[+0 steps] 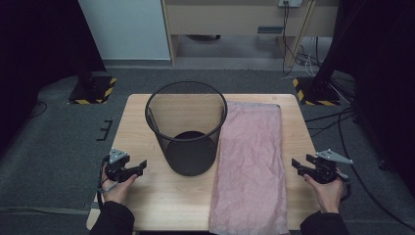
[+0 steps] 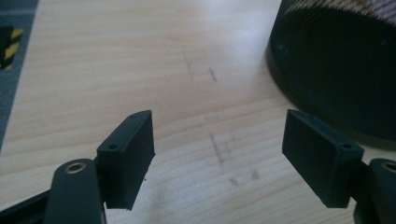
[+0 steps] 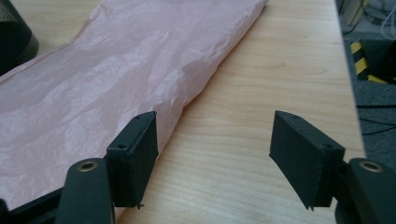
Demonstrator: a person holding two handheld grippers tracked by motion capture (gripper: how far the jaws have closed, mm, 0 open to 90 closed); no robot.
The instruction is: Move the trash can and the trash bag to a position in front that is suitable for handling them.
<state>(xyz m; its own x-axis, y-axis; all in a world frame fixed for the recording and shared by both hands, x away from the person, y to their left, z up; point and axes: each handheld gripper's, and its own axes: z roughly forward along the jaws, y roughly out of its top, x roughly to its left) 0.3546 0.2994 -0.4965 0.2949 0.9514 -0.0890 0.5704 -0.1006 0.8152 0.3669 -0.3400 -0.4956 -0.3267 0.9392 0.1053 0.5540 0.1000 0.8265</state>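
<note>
One black mesh bin, one pink bag, two grippers, one table.

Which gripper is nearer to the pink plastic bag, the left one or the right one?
Right. The right gripper is just beside the pink bag's right edge, jaws open. The left gripper is on the far side of the black mesh bin, also open.

The pink bag runs past the bottom edge; the bin is cropped.
</note>
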